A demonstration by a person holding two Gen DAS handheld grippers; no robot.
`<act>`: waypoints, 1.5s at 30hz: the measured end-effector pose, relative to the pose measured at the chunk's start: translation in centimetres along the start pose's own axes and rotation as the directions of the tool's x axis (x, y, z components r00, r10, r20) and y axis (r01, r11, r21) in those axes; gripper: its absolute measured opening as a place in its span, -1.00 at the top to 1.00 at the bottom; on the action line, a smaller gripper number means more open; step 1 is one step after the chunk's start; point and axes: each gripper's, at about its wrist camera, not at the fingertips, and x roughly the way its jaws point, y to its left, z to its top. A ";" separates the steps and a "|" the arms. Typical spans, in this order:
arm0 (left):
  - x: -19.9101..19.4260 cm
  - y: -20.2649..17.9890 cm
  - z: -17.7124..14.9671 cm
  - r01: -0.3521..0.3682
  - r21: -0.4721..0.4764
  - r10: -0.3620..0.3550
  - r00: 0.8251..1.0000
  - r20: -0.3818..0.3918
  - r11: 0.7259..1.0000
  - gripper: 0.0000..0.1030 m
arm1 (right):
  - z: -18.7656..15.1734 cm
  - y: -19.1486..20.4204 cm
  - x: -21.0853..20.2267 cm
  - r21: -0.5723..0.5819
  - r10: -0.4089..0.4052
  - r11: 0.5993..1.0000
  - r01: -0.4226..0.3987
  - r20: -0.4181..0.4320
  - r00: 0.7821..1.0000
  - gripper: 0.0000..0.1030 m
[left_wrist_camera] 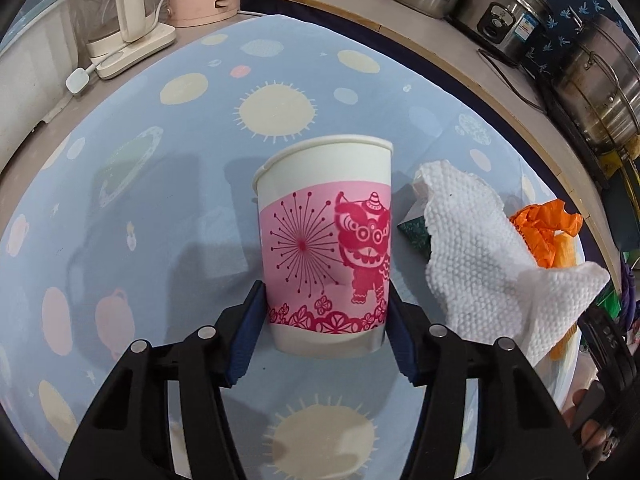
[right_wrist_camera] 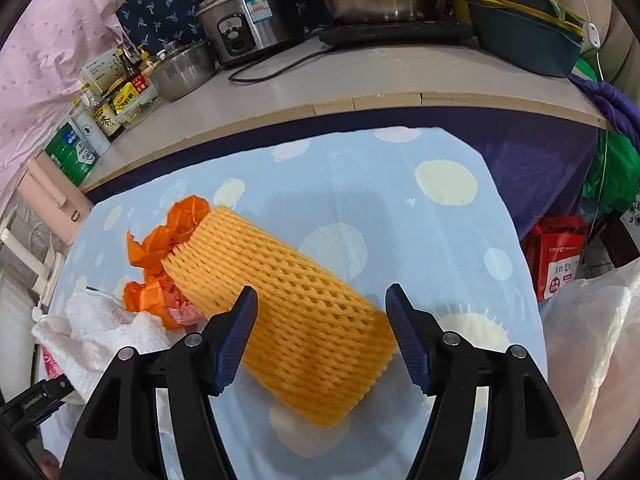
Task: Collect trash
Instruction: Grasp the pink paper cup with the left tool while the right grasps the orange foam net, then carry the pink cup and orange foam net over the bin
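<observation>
The left gripper [left_wrist_camera: 326,322] is pinching the paper cup's [left_wrist_camera: 325,240] base on both sides; the right gripper [right_wrist_camera: 322,328] is straddling, half-spread, the foam net [right_wrist_camera: 288,300] right of the cup, untouched

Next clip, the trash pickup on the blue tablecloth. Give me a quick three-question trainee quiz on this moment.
1. True or false: the left gripper has its pads against the sides of the paper cup.
2. Which item lies between the right gripper's fingers? A) paper towel B) orange foam fruit net C) steel pot
3. Fill in: the crumpled orange plastic sits at the net's ____ end, as the right wrist camera sees it.

Key:
1. True; the cup stands upright between the pads.
2. B, the orange foam fruit net; the pads are not pressing on it.
3. Far; it borders the white paper towel.
</observation>
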 end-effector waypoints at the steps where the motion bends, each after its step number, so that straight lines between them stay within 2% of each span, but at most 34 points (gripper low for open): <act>1: -0.2 0.1 -0.2 0.002 0.003 -0.002 1.000 0.003 1.000 -0.05 | -0.2 0.0 0.2 0.000 0.003 1.000 -0.003 -0.007 1.000 -0.23; 2: -0.3 0.2 -0.2 0.003 0.006 -0.003 1.000 0.004 1.000 -0.05 | -0.4 0.0 0.2 -0.003 0.004 1.000 -0.004 -0.006 1.000 -0.17; 4: -0.5 0.3 -0.5 0.005 0.011 -0.005 1.000 0.005 1.000 -0.05 | -0.9 0.3 0.0 -0.024 0.009 1.000 -0.009 -0.008 1.000 0.09; 5: -0.7 0.4 -0.7 0.005 0.012 -0.005 1.000 0.006 1.000 -0.04 | -1.1 0.4 -0.2 -0.034 0.010 0.999 -0.010 -0.013 1.000 0.32; 8: -1.2 0.2 -1.4 0.007 0.025 -0.008 1.000 0.008 1.000 -0.04 | -1.8 0.7 -0.9 -0.045 0.025 0.999 -0.026 -0.021 0.999 0.69; 11: -2.0 -0.3 -2.2 0.000 0.048 -0.001 1.000 0.024 0.999 -0.04 | -2.6 1.1 -2.5 -0.070 0.022 0.997 -0.022 0.001 1.000 0.79; 20: -5.7 -1.8 -5.2 0.014 0.112 -0.020 0.998 0.054 0.994 -0.04 | -4.9 2.1 -8.8 -0.113 0.067 0.992 -0.061 0.058 0.996 0.82; 29: -9.7 -4.6 -8.4 0.038 0.197 -0.055 0.995 0.085 0.980 -0.04 | -6.9 1.0 -15.3 -0.107 0.104 0.990 -0.091 0.123 0.987 0.82; 37: -12.3 -7.7 -11.5 0.059 0.285 -0.090 0.991 0.096 0.957 -0.04 | -8.8 -0.9 -19.6 -0.098 0.114 0.990 -0.099 0.166 0.980 0.82; 45: -14.4 -11.8 -14.3 0.098 0.376 -0.143 0.985 0.094 0.922 -0.04 | -9.0 -3.8 -24.0 -0.067 0.113 0.993 -0.100 0.240 0.964 0.82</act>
